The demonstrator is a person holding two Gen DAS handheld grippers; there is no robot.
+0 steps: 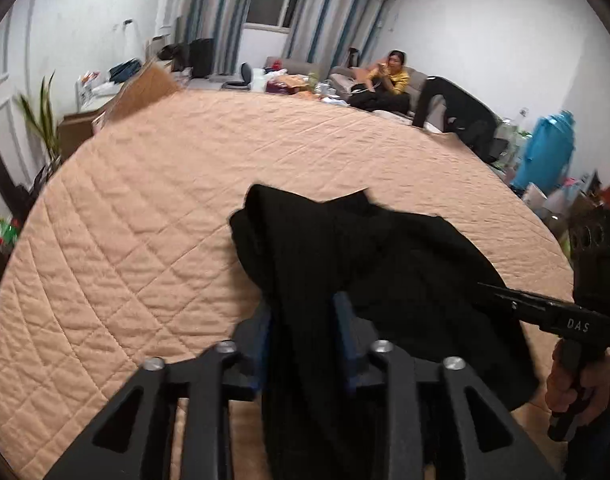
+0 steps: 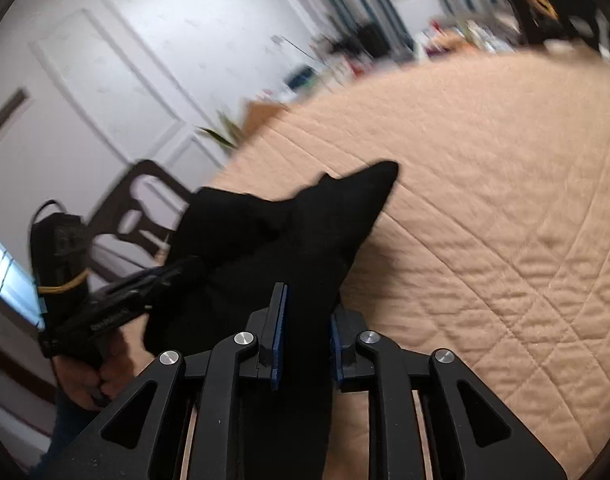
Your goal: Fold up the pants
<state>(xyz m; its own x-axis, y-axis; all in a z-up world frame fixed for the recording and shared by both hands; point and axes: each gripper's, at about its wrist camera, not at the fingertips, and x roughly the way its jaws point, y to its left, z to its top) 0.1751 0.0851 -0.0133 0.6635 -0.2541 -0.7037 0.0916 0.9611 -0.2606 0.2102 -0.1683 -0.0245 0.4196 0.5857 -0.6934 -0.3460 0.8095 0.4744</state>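
While two grippers clamp one pants (image 1: 385, 264).

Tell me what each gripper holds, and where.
Both hold the black pants: left gripper and right gripper each pinch bunched fabric; which part cannot be told.

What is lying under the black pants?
Under the black pants lies the peach quilted bed cover. Both the left gripper and right gripper pinch the cloth. Anything beneath the bunched fabric is hidden.
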